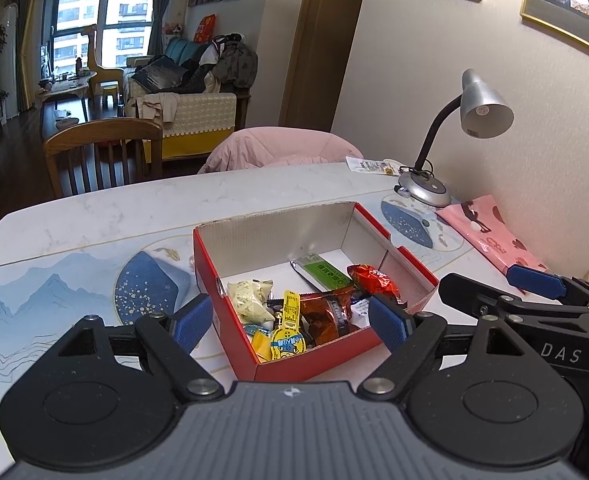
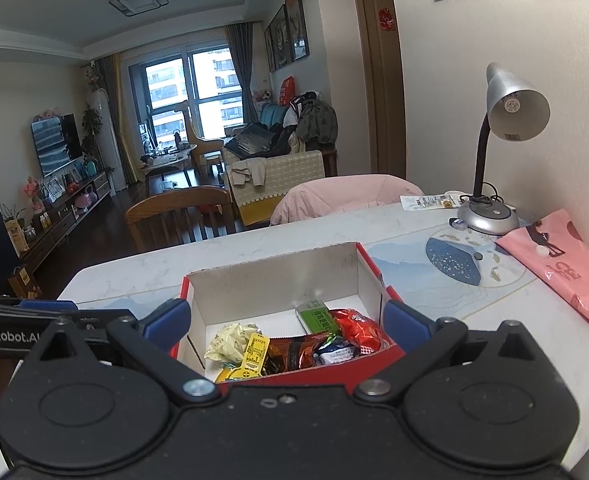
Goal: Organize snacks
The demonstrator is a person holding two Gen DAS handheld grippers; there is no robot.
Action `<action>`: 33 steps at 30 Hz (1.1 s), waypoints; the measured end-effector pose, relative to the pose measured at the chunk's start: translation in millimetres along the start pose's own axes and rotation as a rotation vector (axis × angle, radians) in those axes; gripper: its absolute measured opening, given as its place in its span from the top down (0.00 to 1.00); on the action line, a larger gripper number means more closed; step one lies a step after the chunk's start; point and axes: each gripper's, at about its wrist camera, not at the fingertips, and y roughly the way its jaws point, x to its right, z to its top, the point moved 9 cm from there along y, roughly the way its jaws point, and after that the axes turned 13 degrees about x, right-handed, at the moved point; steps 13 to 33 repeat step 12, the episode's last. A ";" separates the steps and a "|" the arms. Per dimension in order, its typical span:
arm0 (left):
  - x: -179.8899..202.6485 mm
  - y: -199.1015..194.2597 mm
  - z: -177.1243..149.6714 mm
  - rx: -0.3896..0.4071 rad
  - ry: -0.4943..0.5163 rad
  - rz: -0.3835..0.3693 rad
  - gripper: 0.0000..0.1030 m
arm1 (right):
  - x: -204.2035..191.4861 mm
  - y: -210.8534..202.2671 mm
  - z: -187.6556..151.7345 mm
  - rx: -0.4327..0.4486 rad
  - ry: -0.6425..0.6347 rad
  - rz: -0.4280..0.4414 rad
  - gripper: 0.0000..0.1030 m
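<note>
We hold our left gripper [image 1: 290, 322] low over the near end of the red box [image 1: 414, 276], its blue pads [image 1: 192, 322] spread wide with nothing between them: one pad hangs outside the box's left wall above the table mat [image 1: 54, 292], the other sits over the near right part of the box. The box stands open-topped on the marble table [image 1: 134, 208], and the snacks lie heaped at its near end, right below and between our left pads: a pale yellow packet [image 1: 250, 294], a yellow tagged sachet [image 1: 288, 340], a brown wrapper [image 1: 326, 314], a red foil packet [image 1: 372, 278] and, farther in, a green bar [image 1: 326, 274]. Our right gripper [image 2: 286, 322] is also spread wide and empty, straddling the same box from its near side, one pad outside each side wall (in the left wrist view we see it off to the right, beside the box). The far half of the box floor is bare white. Beyond the box, well apart from both tools, a silver desk lamp [image 2: 506, 120] stands by the wall, with a pink bag [image 2: 566, 260] lying just beside its base.
</note>
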 end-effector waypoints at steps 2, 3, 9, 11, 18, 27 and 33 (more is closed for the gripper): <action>-0.2 1.1 -0.4 -0.003 -0.001 -0.002 0.17 | 0.8 0.6 -0.4 -0.002 -0.001 -0.001 0.00; -0.4 1.4 -0.6 -0.005 -0.002 -0.003 0.17 | 1.5 1.0 -0.1 -0.003 -0.001 -0.002 0.00; -1.2 4.1 -3.6 -0.024 -0.015 -0.016 0.17 | 1.8 1.0 -0.4 -0.004 -0.001 -0.003 0.00; -1.4 4.2 -3.7 -0.024 -0.013 -0.014 0.17 | 1.7 1.0 -0.5 -0.005 -0.002 -0.004 0.00; -1.4 4.2 -3.8 -0.025 -0.012 -0.013 0.17 | 1.7 1.0 -0.5 -0.005 -0.001 -0.003 0.00; -1.4 4.2 -3.8 -0.025 -0.012 -0.013 0.17 | 1.7 1.0 -0.5 -0.005 -0.001 -0.003 0.00; -1.4 4.2 -3.8 -0.025 -0.012 -0.013 0.17 | 1.7 1.0 -0.5 -0.005 -0.001 -0.003 0.00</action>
